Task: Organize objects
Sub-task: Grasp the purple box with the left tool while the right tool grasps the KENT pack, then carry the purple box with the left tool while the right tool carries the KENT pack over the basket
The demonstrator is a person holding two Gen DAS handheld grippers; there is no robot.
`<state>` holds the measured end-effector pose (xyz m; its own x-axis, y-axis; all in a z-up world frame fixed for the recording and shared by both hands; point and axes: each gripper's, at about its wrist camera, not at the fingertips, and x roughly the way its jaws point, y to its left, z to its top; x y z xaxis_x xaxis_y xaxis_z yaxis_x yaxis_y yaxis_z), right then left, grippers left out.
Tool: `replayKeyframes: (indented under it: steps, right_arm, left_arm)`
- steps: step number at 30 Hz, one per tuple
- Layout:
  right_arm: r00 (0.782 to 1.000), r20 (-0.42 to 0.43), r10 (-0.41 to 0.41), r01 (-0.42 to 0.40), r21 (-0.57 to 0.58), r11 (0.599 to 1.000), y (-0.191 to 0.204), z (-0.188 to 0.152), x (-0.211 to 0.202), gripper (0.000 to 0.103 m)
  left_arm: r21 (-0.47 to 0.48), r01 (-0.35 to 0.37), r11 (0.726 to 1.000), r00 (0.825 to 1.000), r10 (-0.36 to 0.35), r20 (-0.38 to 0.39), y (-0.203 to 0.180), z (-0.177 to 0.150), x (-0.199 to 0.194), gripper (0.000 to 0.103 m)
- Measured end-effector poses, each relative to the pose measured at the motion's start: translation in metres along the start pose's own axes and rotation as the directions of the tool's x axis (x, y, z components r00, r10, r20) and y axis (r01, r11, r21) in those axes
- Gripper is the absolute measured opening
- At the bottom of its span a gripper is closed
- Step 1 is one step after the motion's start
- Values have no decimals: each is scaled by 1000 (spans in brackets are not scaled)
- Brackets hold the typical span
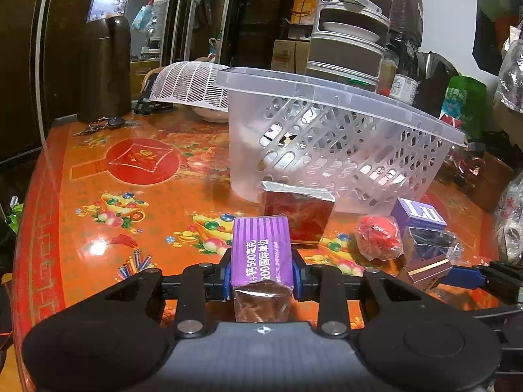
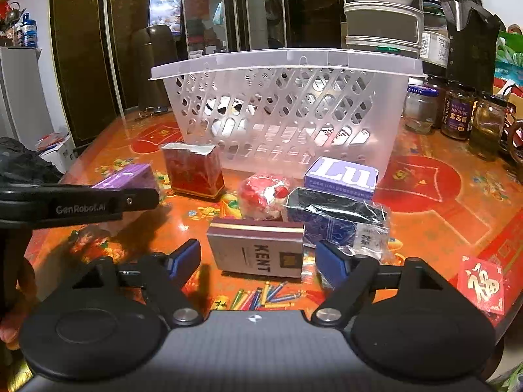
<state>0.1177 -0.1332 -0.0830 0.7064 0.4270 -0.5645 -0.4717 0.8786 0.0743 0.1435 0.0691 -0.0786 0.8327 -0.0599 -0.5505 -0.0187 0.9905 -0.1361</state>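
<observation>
My left gripper (image 1: pixel 261 274) is shut on a purple striped box (image 1: pixel 261 251), held just above the table; the box also shows in the right wrist view (image 2: pixel 127 176). My right gripper (image 2: pixel 258 261) is open, its fingers on either side of a grey KENT pack (image 2: pixel 258 251) lying on the table. Behind them stand a red box (image 2: pixel 193 170), a red-and-white wrapped item (image 2: pixel 264 196), a dark blue pack in torn wrap (image 2: pixel 333 215) and a purple "Lu" box (image 2: pixel 341 174). A clear perforated basket (image 2: pixel 284 111) stands behind them all.
The table (image 1: pixel 98 228) has a glossy orange-red patterned top. Glass jars (image 2: pixel 457 114) stand at the back right. A dark thermos (image 1: pixel 104 72), keys (image 1: pixel 104 124) and a white mesh cover (image 1: pixel 193 88) sit at the back left. A stacked steamer (image 1: pixel 349 29) rises behind the basket.
</observation>
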Motion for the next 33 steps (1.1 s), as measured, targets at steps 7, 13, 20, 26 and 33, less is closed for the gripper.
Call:
replayKeyframes:
  steps: [7, 13, 20, 26, 33]
  right_arm:
    - [1000, -1, -16, 16, -40, 999, 8, -1, 4, 61]
    - [998, 63, 32, -32, 2, 999, -2, -4, -3, 61]
    - [989, 133, 68, -69, 6, 998, -5, -5, -10, 61]
    - [979, 183, 94, -97, 8, 995, -8, -9, -17, 61]
    - [972, 190, 136, -138, 0, 990, -12, -11, -26, 61]
  left_arm:
    - [6, 10, 1000, 1000, -10, -4, -1, 0, 0, 36]
    - [19, 50, 999, 999, -50, 12, -4, -2, -5, 36]
    - [12, 68, 998, 997, -68, 27, -4, -1, -8, 36]
    - [29, 64, 998, 997, -65, 33, -7, -2, -9, 36]
    - [60, 64, 996, 996, -68, 59, -15, -2, -14, 37]
